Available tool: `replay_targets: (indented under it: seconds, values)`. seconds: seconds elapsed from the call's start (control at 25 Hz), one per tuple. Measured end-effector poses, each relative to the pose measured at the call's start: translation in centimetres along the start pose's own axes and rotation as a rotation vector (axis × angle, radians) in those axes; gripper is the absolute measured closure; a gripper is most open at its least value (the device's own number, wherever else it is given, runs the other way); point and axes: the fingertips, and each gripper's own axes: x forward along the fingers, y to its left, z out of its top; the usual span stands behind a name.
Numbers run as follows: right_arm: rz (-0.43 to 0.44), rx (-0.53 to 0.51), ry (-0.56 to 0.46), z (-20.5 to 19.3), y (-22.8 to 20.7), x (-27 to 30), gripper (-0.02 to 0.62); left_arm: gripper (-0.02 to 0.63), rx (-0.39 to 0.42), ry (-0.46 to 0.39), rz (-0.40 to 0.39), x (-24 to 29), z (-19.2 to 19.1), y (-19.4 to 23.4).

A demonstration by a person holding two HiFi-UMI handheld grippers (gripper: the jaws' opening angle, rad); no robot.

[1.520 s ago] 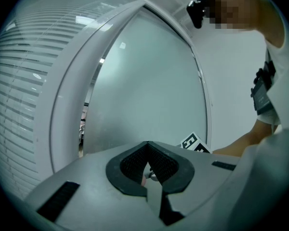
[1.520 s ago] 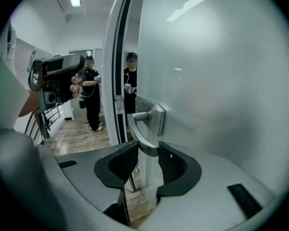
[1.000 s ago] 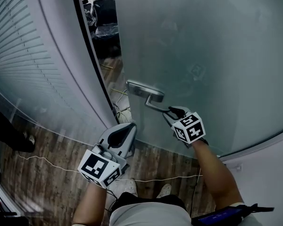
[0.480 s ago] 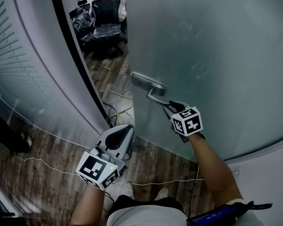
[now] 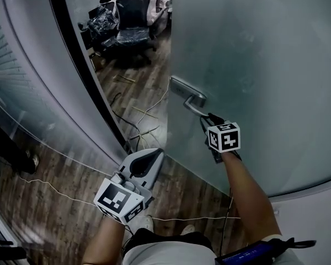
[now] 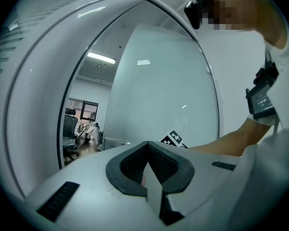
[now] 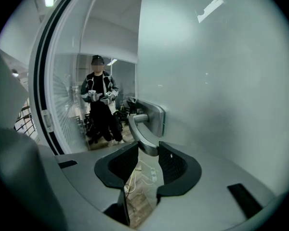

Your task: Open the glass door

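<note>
Lowest in the head view, the left gripper (image 5: pixel 153 153) hangs idle over the wooden floor (image 5: pixel 55 203). Its jaws are together on nothing and it is just beside the bottom of the door's free edge (image 5: pixel 169 109), so it is best kept off that edge as the leaf swings. Above it at frame centre, the right gripper (image 5: pixel 207 118) is clamped on the tip of the lever handle (image 5: pixel 188 99), and the right gripper view shows the pads pinching only the last bit of the lever (image 7: pixel 143 131). The glass door (image 5: pixel 265 65) fills the right half of the frame and stands partly open. The step in hand looks like widening that gap. Because the bite is shallow, the pull probably should run along the leaf's arc with the wrist turning to follow, so the lever does not slide out sideways. To the left, the dark frame post (image 5: pixel 80 65) and the glass wall with blinds (image 5: pixel 11 81) bound the opening. Through it lie loose cables (image 5: pixel 137 115) on the floor, a likely snag for feet, and farther up, office chairs (image 5: pixel 129 18) stand well clear.
</note>
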Motion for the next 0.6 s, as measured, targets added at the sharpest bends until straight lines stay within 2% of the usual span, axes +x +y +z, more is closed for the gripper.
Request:
replay_targets:
  seconds: [0.36,0.6]
  values:
    - [-0.101,0.016,0.008,1.1,-4.8,1.9,0.465,0.606,0.013,0.015,0.005,0.0,-0.1,0.3]
    - [-0.111,0.032,-0.014,1.3,-5.7,1.1,0.465,0.606,0.007,0.013,0.003,-0.3,-0.2,0.5]
